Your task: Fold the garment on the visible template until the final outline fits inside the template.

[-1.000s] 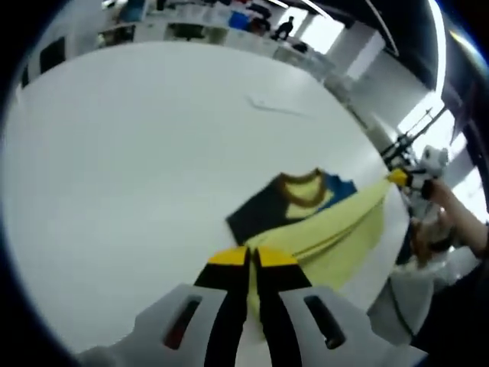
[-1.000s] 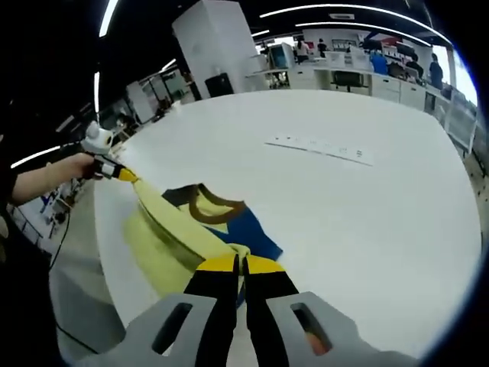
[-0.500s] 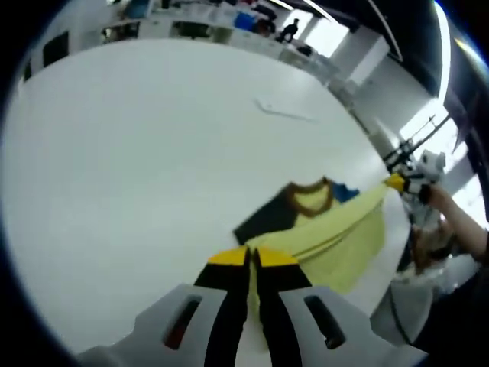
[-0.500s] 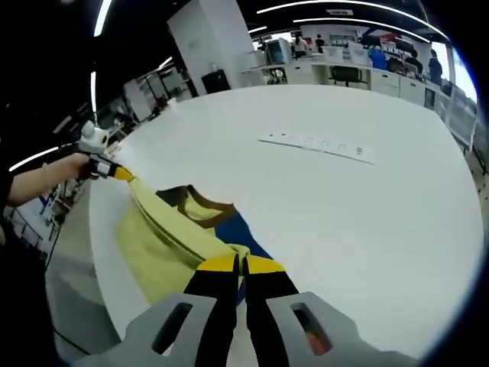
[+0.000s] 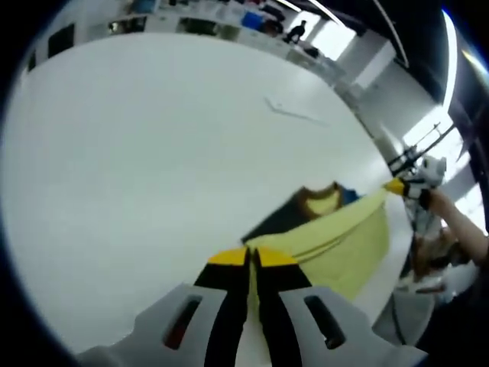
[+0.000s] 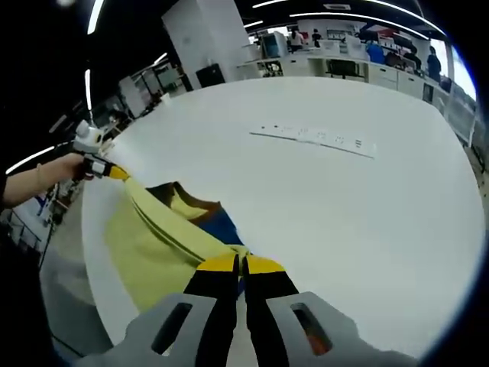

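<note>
left gripper (image 5: 250, 258): jaws pinching yellow hem | right gripper (image 6: 238, 264): same | garment (image 5: 336, 237): stretched taut between them, collar at 1 o'clock on white table (image 5: 153, 153) | held raised to fold over

The soft cloth garment (image 5: 336, 241) is pale yellow across its body, with a brown neckband, a blue sleeve and a dark navy sleeve. It lies on a plain white surface (image 5: 137, 153). Each claw (image 6: 243, 264) has yellow-tipped black jaws on a grey body.
</note>
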